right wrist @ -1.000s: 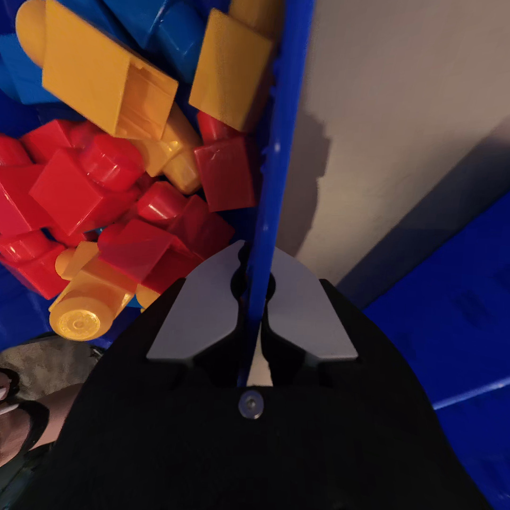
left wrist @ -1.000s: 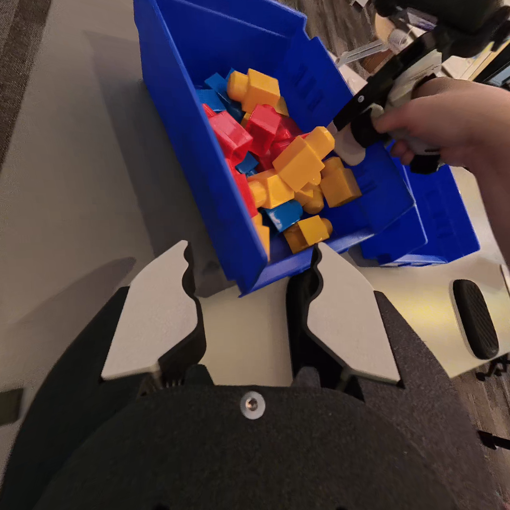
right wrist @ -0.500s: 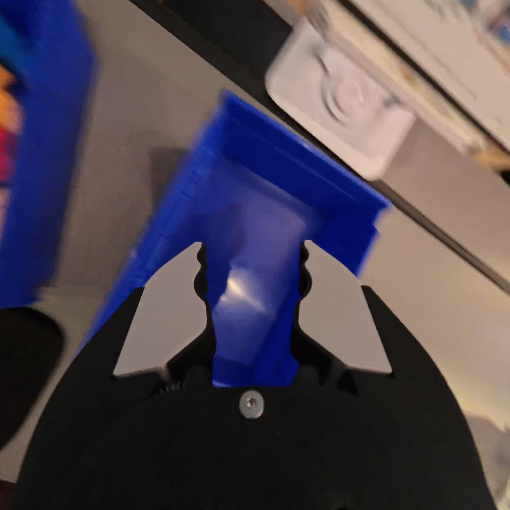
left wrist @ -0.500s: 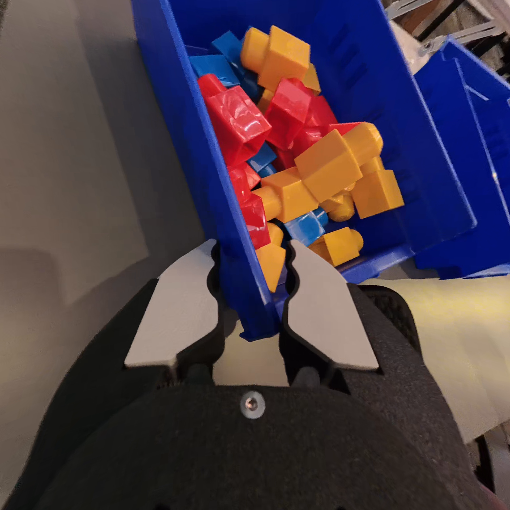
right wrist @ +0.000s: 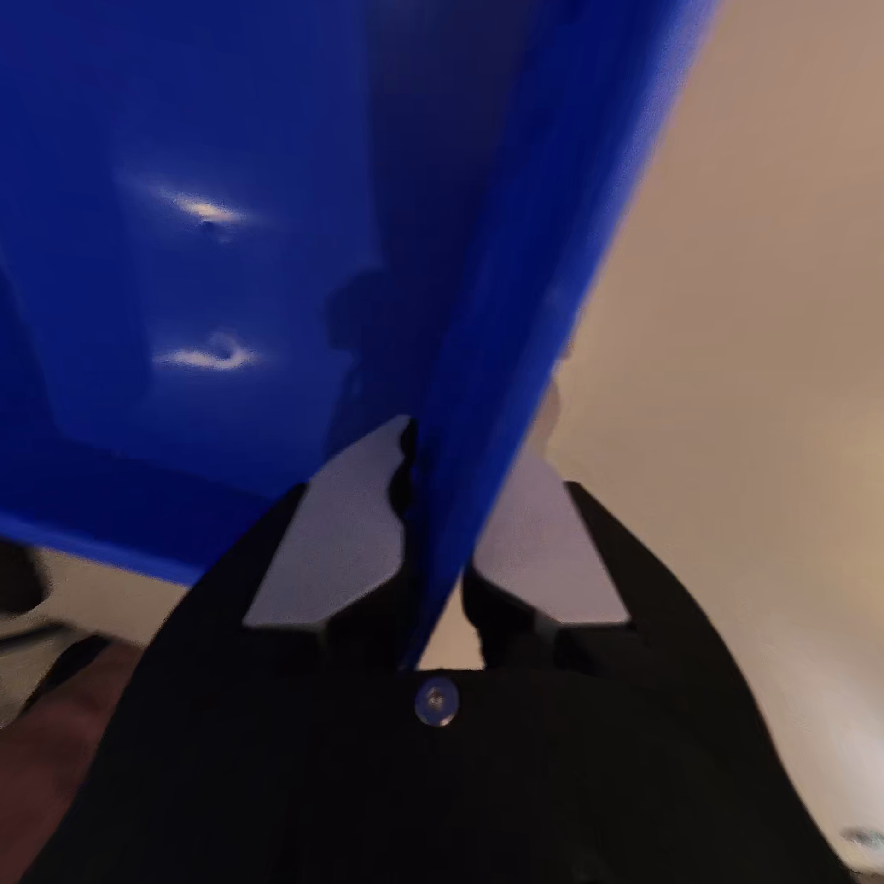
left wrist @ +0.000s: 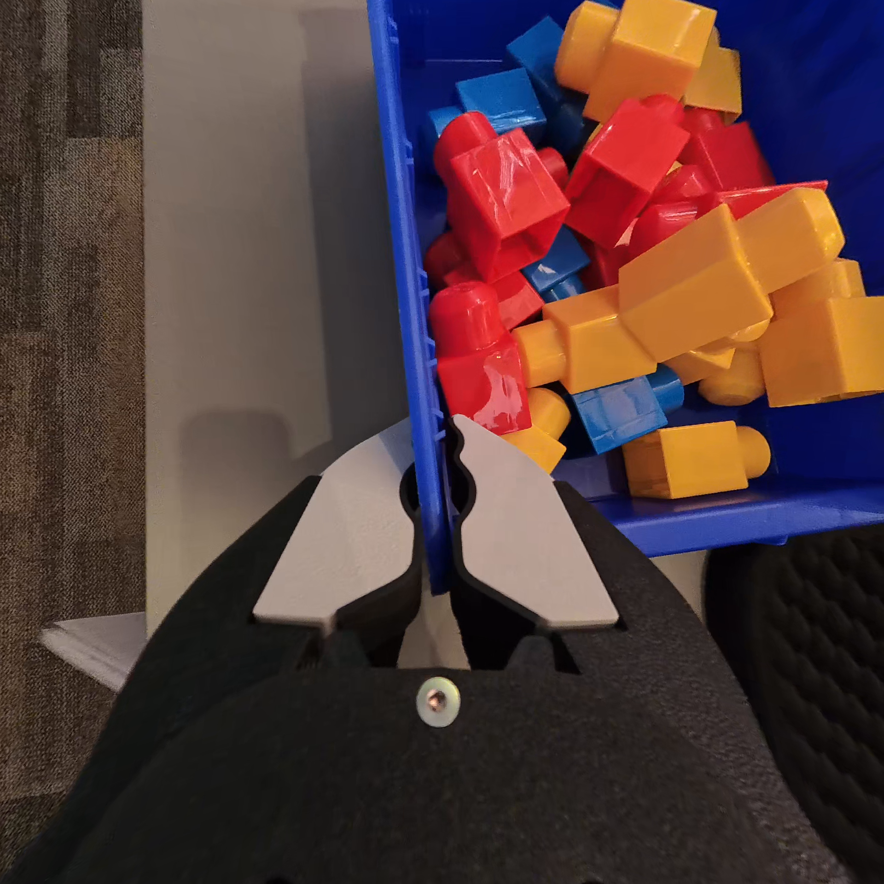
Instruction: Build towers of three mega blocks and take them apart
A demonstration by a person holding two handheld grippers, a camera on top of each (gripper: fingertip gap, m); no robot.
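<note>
Left wrist view: the left gripper [left wrist: 433, 459] clamps the block-filled blue bin's wall [left wrist: 406, 287]; the right gripper [right wrist: 459, 459] pinches an empty blue bin's wall [right wrist: 502, 382].

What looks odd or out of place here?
No block is gripped. The left gripper is clamped on the side wall of the blue bin of blocks, and the right gripper straddles a wall of an empty blue bin.

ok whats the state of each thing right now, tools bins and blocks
left tool: shut on the full bin's side wall
full bin: holds loose blocks
blocks: jumbled, none stacked
right tool: closed around the empty bin's wall
empty bin: nothing visible inside, view blurred
</note>
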